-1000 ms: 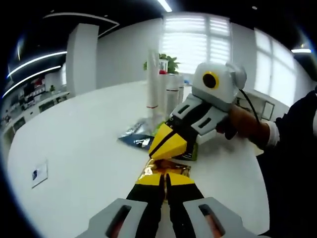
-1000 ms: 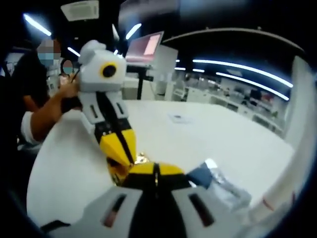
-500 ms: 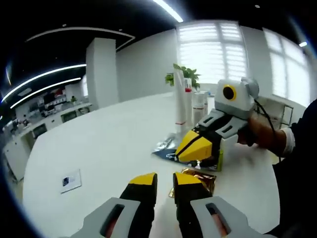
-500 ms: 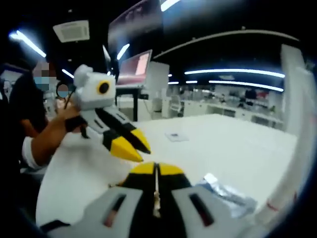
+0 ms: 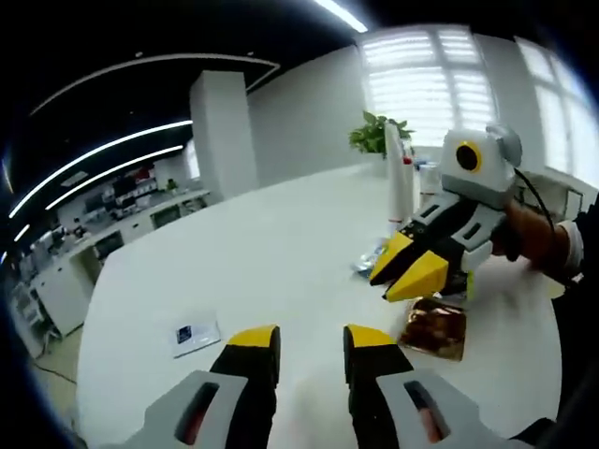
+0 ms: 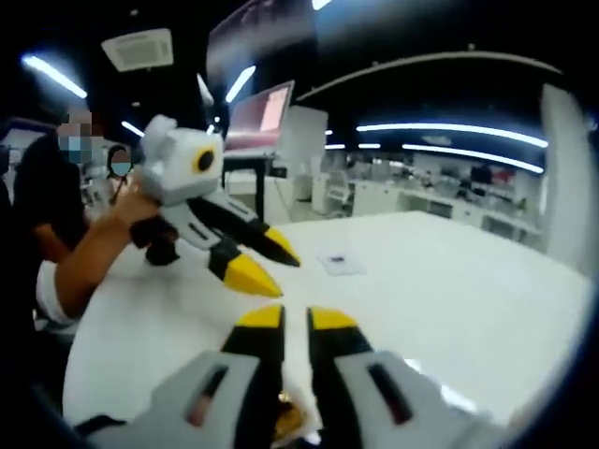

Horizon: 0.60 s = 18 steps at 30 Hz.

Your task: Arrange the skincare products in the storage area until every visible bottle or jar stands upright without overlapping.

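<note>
Glossy gold-brown sachet [image 5: 434, 328], crinkled and reflective, lying flat on the white table [image 5: 281, 253], near the right side, just below the yellow tips of the right gripper [image 5: 404, 273]. Beyond it, a silvery-blue foil packet [image 5: 371, 263] also lying flat. Farther off, a tall white tube with a red band [image 5: 401, 178] standing upright, with more pale bottles behind it, too blurred to tell apart. Far back, a green plant [image 5: 380, 134] by the window. To the left on the table, a small card [image 5: 196, 334].

Left gripper [image 5: 311, 343] raised over bare table, jaws parted by a clear gap, nothing between them. In the right gripper view, right gripper [image 6: 296, 323] with jaws slightly apart, holding nothing; a glimpse of gold below its fingers.
</note>
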{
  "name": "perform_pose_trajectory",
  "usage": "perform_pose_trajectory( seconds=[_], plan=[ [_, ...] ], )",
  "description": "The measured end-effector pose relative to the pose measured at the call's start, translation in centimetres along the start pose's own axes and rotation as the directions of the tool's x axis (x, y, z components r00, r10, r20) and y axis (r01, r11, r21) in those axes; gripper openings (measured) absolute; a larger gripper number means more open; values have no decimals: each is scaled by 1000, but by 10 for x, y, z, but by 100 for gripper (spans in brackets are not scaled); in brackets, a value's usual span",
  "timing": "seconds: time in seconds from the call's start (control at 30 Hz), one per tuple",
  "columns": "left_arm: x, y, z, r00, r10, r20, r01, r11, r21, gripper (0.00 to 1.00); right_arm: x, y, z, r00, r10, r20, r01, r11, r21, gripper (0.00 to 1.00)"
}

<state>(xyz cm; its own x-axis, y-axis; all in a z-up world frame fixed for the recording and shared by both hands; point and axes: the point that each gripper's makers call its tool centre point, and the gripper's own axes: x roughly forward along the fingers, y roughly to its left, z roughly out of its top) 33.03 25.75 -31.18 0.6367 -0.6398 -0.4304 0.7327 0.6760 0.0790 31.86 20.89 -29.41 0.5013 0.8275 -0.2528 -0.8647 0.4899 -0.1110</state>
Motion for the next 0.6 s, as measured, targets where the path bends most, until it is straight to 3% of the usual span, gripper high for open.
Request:
perform_pose_trajectory(
  seconds=[0.1,0.27,0.4,0.43,0.6],
  plan=[
    [-2,17,-2,998,57,0,-57,998,2,21,10,-12,4,1000,-17,-11,17,1000,-1,10],
    [1,37,2,994,103,23,-102,994,-49,18,23,-8,14,999,-30,-32,30,1000,-3,14],
    [6,51,2,990,139,-16,-140,989,-37,18,40,-21,19,999,-31,-41,30,1000,-4,15],
    [6,61,4,985,173,-17,-174,983,-52,18,44,-25,19,998,-32,-47,31,999,-9,15],
    [5,88,0,973,224,-63,-229,970,-82,9,57,-31,16,995,-47,-85,44,998,-34,14]
  ],
)
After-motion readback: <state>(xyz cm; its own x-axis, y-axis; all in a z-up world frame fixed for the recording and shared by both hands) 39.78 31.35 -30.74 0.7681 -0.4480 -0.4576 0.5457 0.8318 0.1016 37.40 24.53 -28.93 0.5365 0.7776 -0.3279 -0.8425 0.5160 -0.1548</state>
